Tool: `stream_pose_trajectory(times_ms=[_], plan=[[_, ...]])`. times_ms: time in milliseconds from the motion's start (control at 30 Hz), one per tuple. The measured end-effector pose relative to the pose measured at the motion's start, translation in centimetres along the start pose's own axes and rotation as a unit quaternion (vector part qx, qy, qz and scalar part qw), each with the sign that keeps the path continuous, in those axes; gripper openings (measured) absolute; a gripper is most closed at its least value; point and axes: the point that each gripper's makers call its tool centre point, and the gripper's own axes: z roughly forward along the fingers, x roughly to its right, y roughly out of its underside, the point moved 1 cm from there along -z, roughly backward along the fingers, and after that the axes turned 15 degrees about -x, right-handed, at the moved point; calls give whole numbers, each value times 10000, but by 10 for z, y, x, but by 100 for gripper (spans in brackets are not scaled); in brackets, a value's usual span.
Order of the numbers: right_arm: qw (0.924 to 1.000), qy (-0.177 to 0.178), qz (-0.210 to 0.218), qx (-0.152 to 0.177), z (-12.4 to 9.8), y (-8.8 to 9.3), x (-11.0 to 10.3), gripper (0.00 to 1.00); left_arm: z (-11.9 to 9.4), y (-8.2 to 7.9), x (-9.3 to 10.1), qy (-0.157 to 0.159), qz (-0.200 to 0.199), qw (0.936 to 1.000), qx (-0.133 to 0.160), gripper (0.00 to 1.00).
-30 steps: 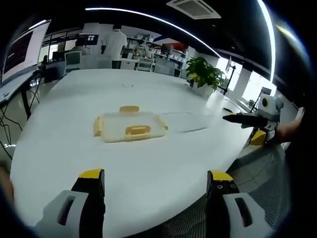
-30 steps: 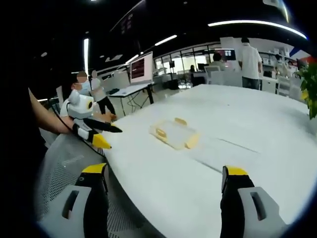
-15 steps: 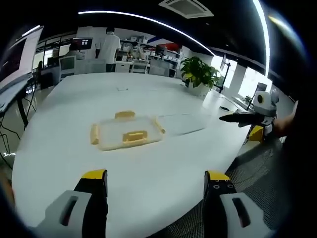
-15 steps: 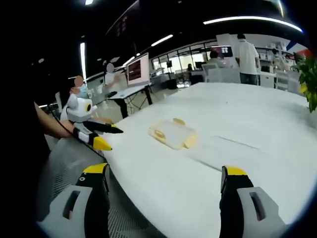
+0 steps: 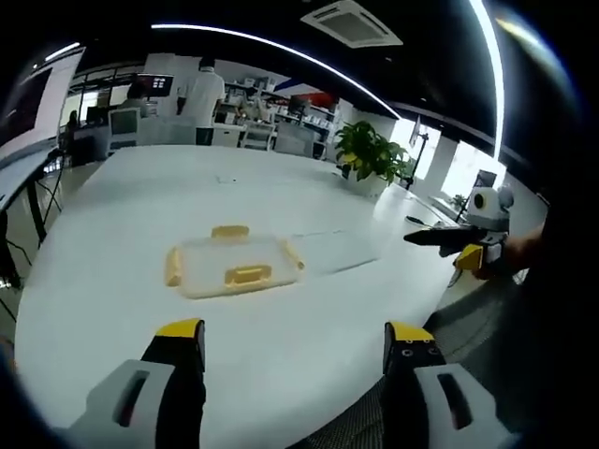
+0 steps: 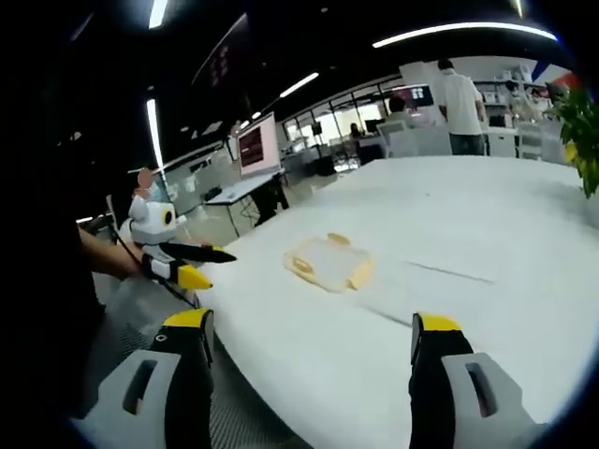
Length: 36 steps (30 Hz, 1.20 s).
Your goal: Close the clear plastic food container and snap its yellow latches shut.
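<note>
- In the left gripper view the left gripper [image 5: 292,351] rises from the bottom edge with its 2 yellow-tipped jaws spread wide and nothing between them. I judge it is held open and back from the work because the approach has not begun.
- In the right gripper view the right gripper [image 6: 309,341] stands the same way: 2 jaws wide apart, gripping nothing, hanging over the near edge of the table.
- Each gripper also shows from the side in the other's view: the right one at the right of the left gripper view, just off the table edge, and the left one at the left of the right gripper view. Both sit at the table's rim, well apart from the container, one to each side of it, which looks like a stance for working it with both tools.
- The white table [image 5: 140,187] is broad and rounded; a thin line crosses its top just beyond the container.
- The clear plastic food container [image 5: 232,266] lies flat on the table, well ahead of both grippers and touching neither. Its lid appears to be resting on it, though I cannot tell if it is pressed home.
- Its yellow latches [image 5: 247,275] sit along the sides, 4 of them countable in the left gripper view. Whether any is snapped down is too small to tell; I judge the latching is yet to be done.
- Beyond the table stand a potted plant [image 5: 367,154], desks with monitors, and a person in a white top [image 6: 460,98].
</note>
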Motion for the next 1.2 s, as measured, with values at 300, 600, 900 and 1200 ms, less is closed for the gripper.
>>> stream_pose_trajectory(times_ms=[300,600,900,1200], plan=[[9995,-89,-263,134,0,-10,-4,85,-7,-20,-1,-36,-86,9998,202,78],[9991,-57,-379,193,2,-19,4,82,-6,-32,-1,-102,21,9998,195,81],[9991,-109,-388,147,12,-26,6,79,0,-37,-7,-96,209,9997,-11,78],[9987,-160,-473,64,22,-35,2,73,6,-33,-10,-68,378,9989,-275,74]])
